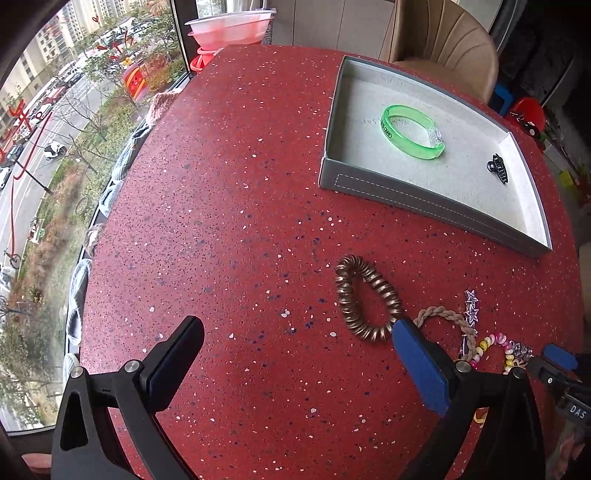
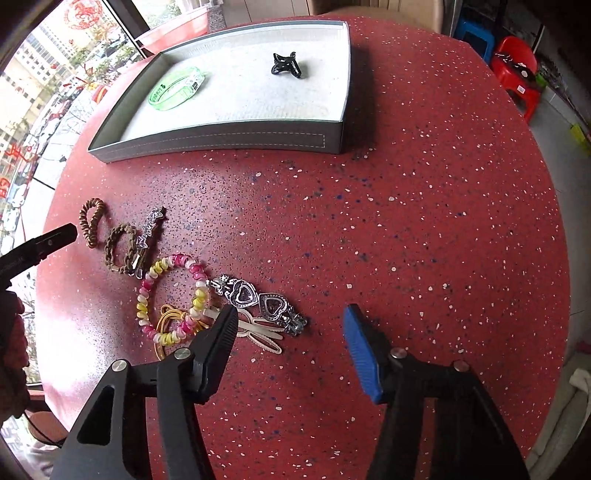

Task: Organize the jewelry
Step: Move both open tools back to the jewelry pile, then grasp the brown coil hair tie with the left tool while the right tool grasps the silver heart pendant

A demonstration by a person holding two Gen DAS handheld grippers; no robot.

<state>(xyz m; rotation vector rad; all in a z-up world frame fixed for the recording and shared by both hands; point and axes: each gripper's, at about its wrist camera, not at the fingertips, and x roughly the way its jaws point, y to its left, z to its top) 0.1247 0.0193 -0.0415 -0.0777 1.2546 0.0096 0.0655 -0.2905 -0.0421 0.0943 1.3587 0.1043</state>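
A grey tray [image 1: 424, 194] [image 2: 221, 142] on the red table holds a green bangle [image 1: 412, 131] [image 2: 176, 88] and a black claw clip [image 1: 498, 168] [image 2: 286, 64]. Loose on the table lie a bronze spiral hair tie [image 1: 365, 297] [image 2: 90, 219], a braided tie [image 1: 441, 315] [image 2: 120, 249], a star clip [image 1: 471, 308] [image 2: 149, 230], a pink-yellow spiral tie [image 2: 171, 299], a heart barrette [image 2: 258, 301] and a cream clip [image 2: 258, 330]. My left gripper [image 1: 297, 328] is open, just left of the bronze tie. My right gripper [image 2: 290, 321] is open, above the heart barrette's right end.
The round red speckled table [image 1: 229, 206] [image 2: 424, 206] ends at a window on the left. A tan chair [image 1: 443, 40] stands behind the tray. Red stools [image 2: 517, 70] stand on the floor at right. Pink bowls [image 1: 229, 29] sit at the far edge.
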